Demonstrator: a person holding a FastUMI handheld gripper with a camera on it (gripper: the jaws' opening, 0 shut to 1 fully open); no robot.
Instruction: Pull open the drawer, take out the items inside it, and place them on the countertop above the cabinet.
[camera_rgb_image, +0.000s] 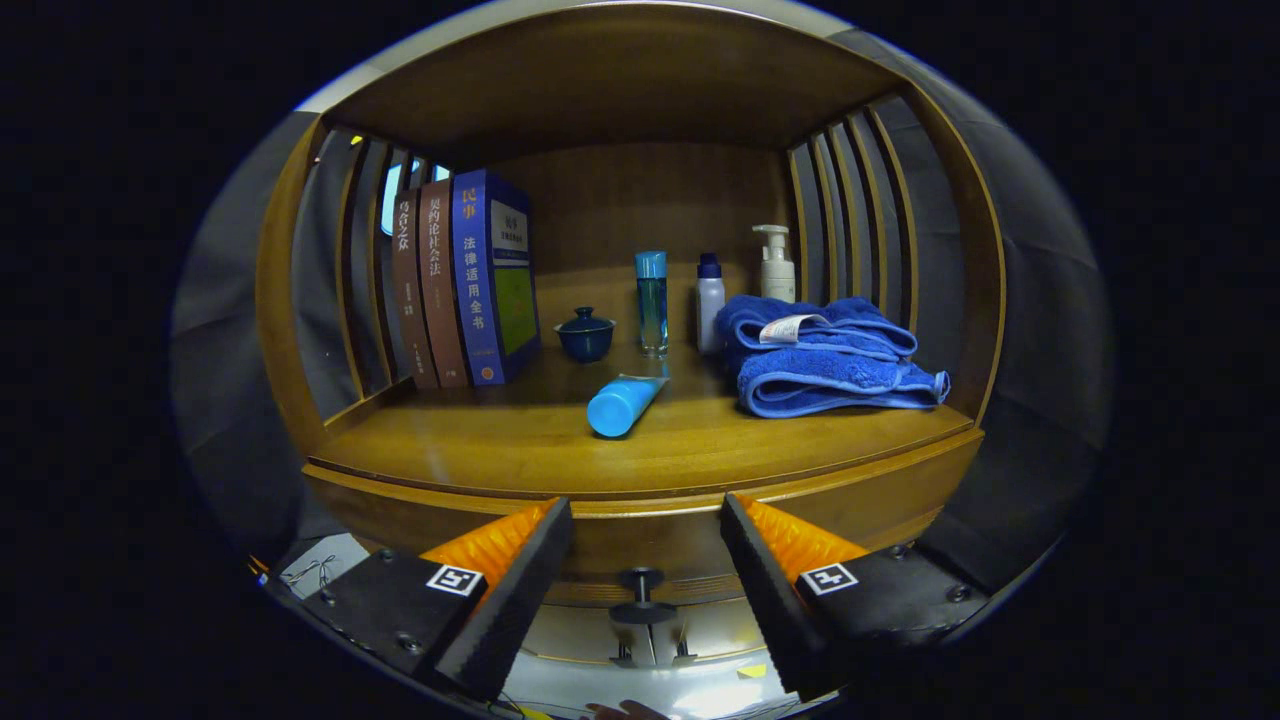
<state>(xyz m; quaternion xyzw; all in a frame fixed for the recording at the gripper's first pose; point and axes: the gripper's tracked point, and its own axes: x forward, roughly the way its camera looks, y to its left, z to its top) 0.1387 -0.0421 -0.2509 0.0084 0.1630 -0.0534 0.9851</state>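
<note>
Drawer (640, 560) sits shut in the cabinet front, its dark knob (641, 595) right between the fingers, untouched. Gripper (645, 580) is spread wide, holding nothing. Up on the countertop (480, 440): blue tube (622, 403) lying near the front edge, folded blue towel (825, 355) at the right, books (462, 280) standing at the left, lidded cup (585, 334) and three bottles (652, 300) along the back.
</note>
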